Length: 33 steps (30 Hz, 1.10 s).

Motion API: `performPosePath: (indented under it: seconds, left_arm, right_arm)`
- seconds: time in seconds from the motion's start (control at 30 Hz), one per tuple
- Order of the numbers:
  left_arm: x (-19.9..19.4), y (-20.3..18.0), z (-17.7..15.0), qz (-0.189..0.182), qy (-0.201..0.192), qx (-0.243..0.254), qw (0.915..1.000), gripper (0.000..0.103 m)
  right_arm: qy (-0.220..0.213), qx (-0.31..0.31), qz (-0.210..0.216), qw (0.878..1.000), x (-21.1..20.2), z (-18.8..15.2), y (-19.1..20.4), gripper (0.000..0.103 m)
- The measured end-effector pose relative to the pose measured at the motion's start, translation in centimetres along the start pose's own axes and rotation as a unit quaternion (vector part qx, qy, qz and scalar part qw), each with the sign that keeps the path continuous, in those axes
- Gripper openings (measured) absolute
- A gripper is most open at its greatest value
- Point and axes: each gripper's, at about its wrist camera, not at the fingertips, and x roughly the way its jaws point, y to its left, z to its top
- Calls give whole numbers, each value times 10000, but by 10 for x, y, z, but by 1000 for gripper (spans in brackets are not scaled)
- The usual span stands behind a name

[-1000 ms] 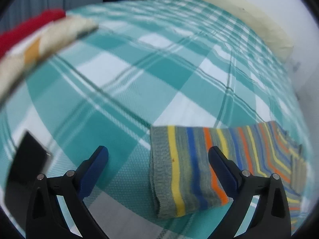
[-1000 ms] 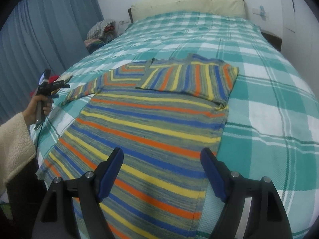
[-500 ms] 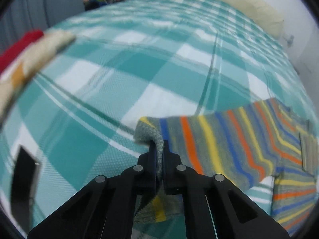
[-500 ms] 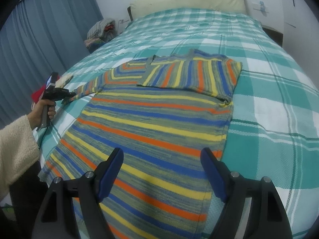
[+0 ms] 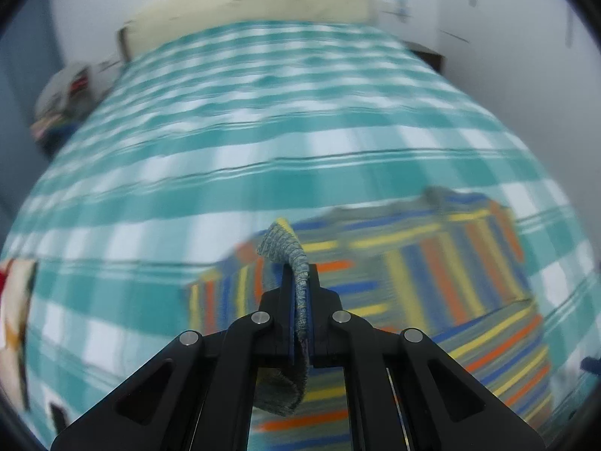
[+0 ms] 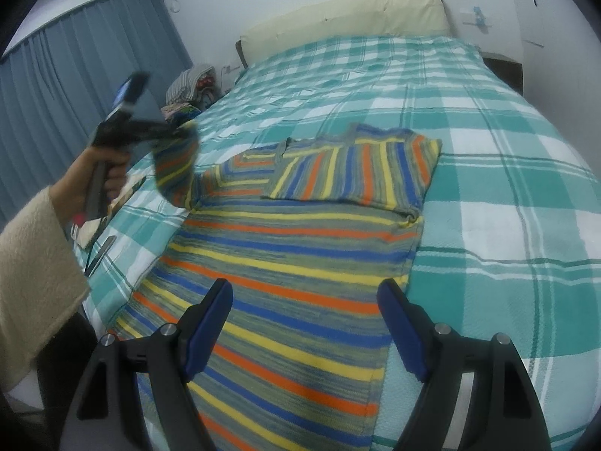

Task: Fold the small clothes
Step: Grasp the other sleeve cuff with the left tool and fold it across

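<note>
A striped sweater (image 6: pixel 285 263) in grey, yellow, blue and orange lies flat on the bed, its right sleeve (image 6: pixel 357 165) folded across the chest. My left gripper (image 5: pixel 299 278) is shut on the cuff of the left sleeve (image 5: pixel 296 263). In the right wrist view that gripper (image 6: pixel 176 133) is held by a hand at the left, lifting the sleeve (image 6: pixel 176 173) off the bed in an arc. My right gripper (image 6: pixel 304 323) hovers open over the sweater's lower hem, nothing between its blue pads.
The bed has a teal and white plaid cover (image 6: pixel 507 188) and a cream headboard (image 6: pixel 345 15). A pile of clothes (image 6: pixel 191 86) sits by the grey curtain (image 6: pixel 75 75). A folded cream and red garment (image 5: pixel 15 300) and a dark phone (image 6: pixel 99 255) lie at the left edge.
My left gripper closed on the sleeve cuff, then lifted it and swung it toward the sweater's body while rolling. The right gripper barely moved.
</note>
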Motion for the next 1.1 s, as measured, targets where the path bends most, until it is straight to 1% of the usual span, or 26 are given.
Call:
performPosePath:
  seconds: [0.13, 0.23, 0.33, 0.4, 0.43, 0.47, 0.5, 0.53, 0.6, 0.67, 0.73, 0.77, 0.83, 0.93, 1.0, 1.1]
  left_arm:
    - [19, -51, 5, -326, 110, 171, 9993, 3]
    - [28, -84, 3, -493, 177, 337, 9981, 3]
    - [37, -109, -3, -575, 248, 519, 9967, 3]
    - [45, -122, -8, -614, 307, 653, 9955, 7]
    - [51, -128, -11, -688, 393, 688, 9945, 21]
    - [55, -131, -14, -803, 471, 682, 9933, 52]
    - [57, -132, -18, -971, 518, 635, 9919, 66]
    - [57, -132, -19, -1089, 416, 582, 9915, 76]
    - [50, -120, -21, -1312, 266, 410, 9901, 76]
    - [47, -104, -22, -1320, 283, 178, 9907, 76]
    - [42, -74, -24, -1323, 301, -113, 9907, 76]
    - [42, -62, -25, -1295, 326, -211, 9908, 76]
    - [40, -22, -31, -1132, 402, -514, 9914, 75]
    - [36, 29, -42, -914, 477, -901, 9906, 75]
    - [36, 47, -48, -737, 542, -973, 9911, 75]
    - [47, 57, -58, -608, 834, -931, 9903, 75]
  right_arm:
    - [-49, 73, 15, 10000, -6, 1, -7, 79]
    - [-65, 128, 40, 9999, -10, 0, -13, 79]
    - [-68, 189, 53, 9998, -13, -1, -19, 79]
    - [-68, 225, 50, 9997, -14, -1, -22, 79]
    - [-58, 254, 44, 9997, -15, -1, -24, 79]
    - [-48, 283, 46, 9996, -15, -1, -26, 79]
    - [-39, 313, 56, 9995, -15, -1, -27, 79]
    - [-30, 361, 74, 9993, -15, -1, -29, 79]
    - [-43, 410, 74, 9991, -16, -1, -31, 79]
    - [-54, 423, 67, 9991, -16, -1, -32, 79]
    - [-53, 437, 72, 9990, -16, 0, -32, 79]
    - [-53, 449, 84, 9989, -16, 0, -32, 79]
    - [-49, 450, 109, 9989, -17, 0, -31, 79]
    - [-9, 400, 103, 9991, -15, -2, -29, 79]
    - [30, 384, 95, 9992, -12, -3, -27, 79]
    - [92, 382, 54, 9992, -5, -4, -27, 79]
